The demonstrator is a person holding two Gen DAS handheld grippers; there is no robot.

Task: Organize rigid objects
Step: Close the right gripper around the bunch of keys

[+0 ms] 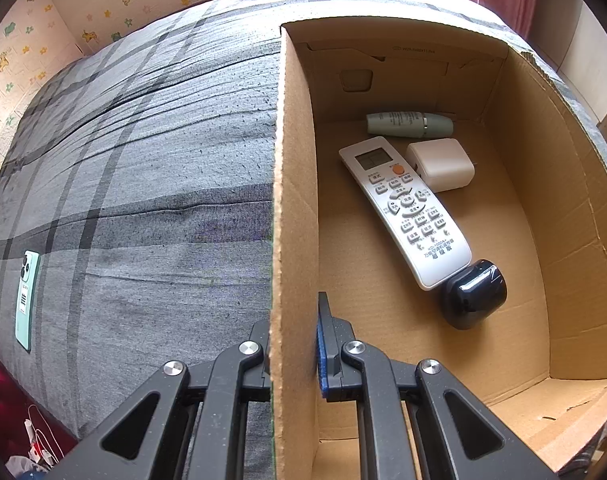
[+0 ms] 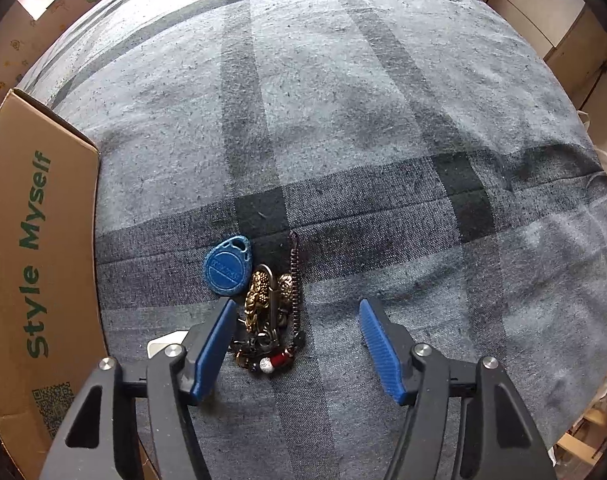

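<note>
My left gripper (image 1: 293, 344) is shut on the left wall of an open cardboard box (image 1: 291, 184) on a grey plaid bed. Inside the box lie a white remote control (image 1: 407, 208), a white charger block (image 1: 441, 164), a pale green bottle (image 1: 409, 125) and a black earbud case (image 1: 473, 292). My right gripper (image 2: 297, 340) is open just above the bed. A keychain (image 2: 269, 312) with a blue fob (image 2: 227, 266), brass charms and beads lies between its fingers, close to the left finger (image 2: 213, 352). The box's printed side (image 2: 35, 264) stands to the left.
A mint green phone (image 1: 26, 300) lies face down at the bed's left edge. A small white object (image 2: 165, 346) is partly hidden behind the right gripper's left finger. Patterned wallpaper lines the wall beyond the bed. Cables and clutter lie on the floor at lower left.
</note>
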